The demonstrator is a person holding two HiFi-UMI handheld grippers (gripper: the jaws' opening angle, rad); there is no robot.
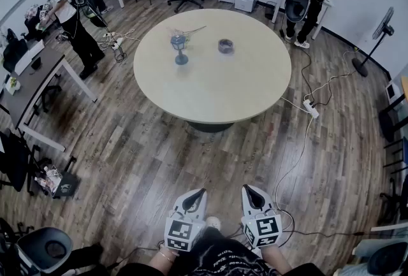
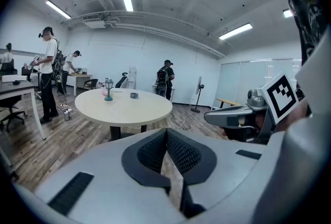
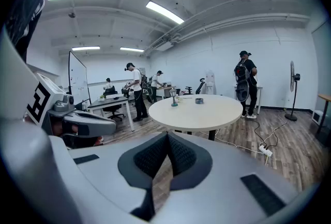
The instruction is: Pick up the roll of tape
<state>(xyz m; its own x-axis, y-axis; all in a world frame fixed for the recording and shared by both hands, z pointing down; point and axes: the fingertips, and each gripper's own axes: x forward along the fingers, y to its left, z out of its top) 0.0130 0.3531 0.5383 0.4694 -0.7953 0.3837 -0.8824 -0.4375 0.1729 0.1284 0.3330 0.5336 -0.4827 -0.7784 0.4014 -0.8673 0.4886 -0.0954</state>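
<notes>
A grey roll of tape point(image 1: 225, 46) lies on the far half of a round beige table point(image 1: 217, 87); it shows small in the left gripper view point(image 2: 134, 95) and the right gripper view point(image 3: 199, 100). Both grippers hang low near the person's body, well short of the table. My left gripper point(image 1: 203, 191) is shut and holds nothing, its jaws meeting at the tips point(image 2: 166, 131). My right gripper point(image 1: 243, 187) is also shut and empty point(image 3: 167, 135).
A small blue lamp-like stand point(image 1: 180, 46) with a pink bit stands left of the tape. A power strip and cables point(image 1: 311, 108) trail over the wooden floor right of the table. Desks, office chairs and three people line the room's edges; a floor fan point(image 1: 373, 39) is at right.
</notes>
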